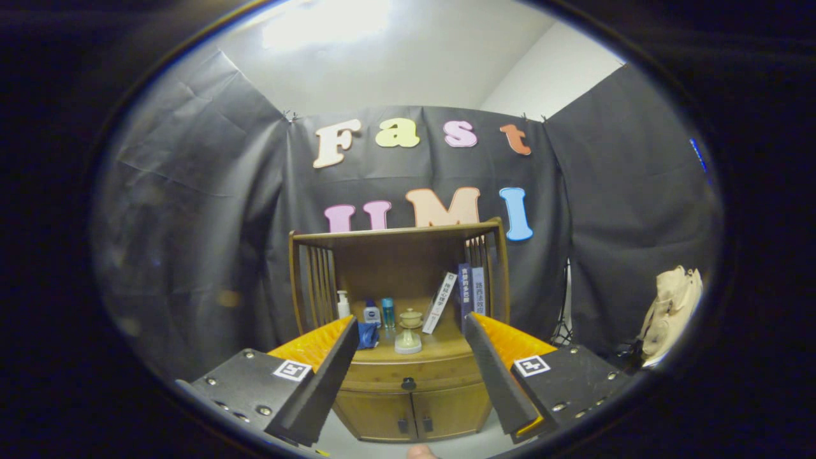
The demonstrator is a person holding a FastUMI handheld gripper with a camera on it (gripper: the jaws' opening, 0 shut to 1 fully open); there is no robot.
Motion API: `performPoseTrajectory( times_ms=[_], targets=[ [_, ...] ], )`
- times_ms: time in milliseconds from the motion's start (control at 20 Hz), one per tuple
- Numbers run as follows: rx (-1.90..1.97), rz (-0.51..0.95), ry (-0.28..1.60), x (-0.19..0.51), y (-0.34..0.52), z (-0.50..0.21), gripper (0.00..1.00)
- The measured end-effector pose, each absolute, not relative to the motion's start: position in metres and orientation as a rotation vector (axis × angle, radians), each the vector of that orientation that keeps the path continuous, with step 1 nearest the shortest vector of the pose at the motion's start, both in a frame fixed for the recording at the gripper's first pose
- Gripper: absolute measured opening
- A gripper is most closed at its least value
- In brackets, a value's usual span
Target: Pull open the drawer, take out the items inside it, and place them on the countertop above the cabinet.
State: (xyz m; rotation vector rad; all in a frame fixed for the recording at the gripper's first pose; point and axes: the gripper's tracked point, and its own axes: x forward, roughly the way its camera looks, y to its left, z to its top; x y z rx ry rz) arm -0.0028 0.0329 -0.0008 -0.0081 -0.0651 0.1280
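The shallow wooden drawer with its small dark round knob sits flush in the front of the low wooden cabinet, closed, so whatever it holds is hidden from me. That fits a drawer waiting to be pulled as well as one emptied and pushed back; I cannot tell which.

My tongs hang well back from the cabinet with the fingers spread wide, gripping nothing, and the knob shows far between them. I judge I hold them centred like this so the knob stays lined up in the gap.

Above the drawer, the wooden countertop already carries things: a pale green ceramic lidded cup on a stand near the front edge, a crumpled blue cloth to its left, three small bottles farther back, and a few upright books to the right, one leaning. A slatted wooden shelf frame closes over them, so free room is mostly at the near edge. Below are two small cabinet doors. Far right, a beige cloth bag hangs, well clear.
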Motion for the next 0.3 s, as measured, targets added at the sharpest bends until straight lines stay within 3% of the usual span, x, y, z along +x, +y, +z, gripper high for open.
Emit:
performPoseTrajectory(
  times_ms=[300],
  targets=[
    [0.036,0.134,-0.056,-0.0014,0.0319,-0.0012,1.00]
  ],
)
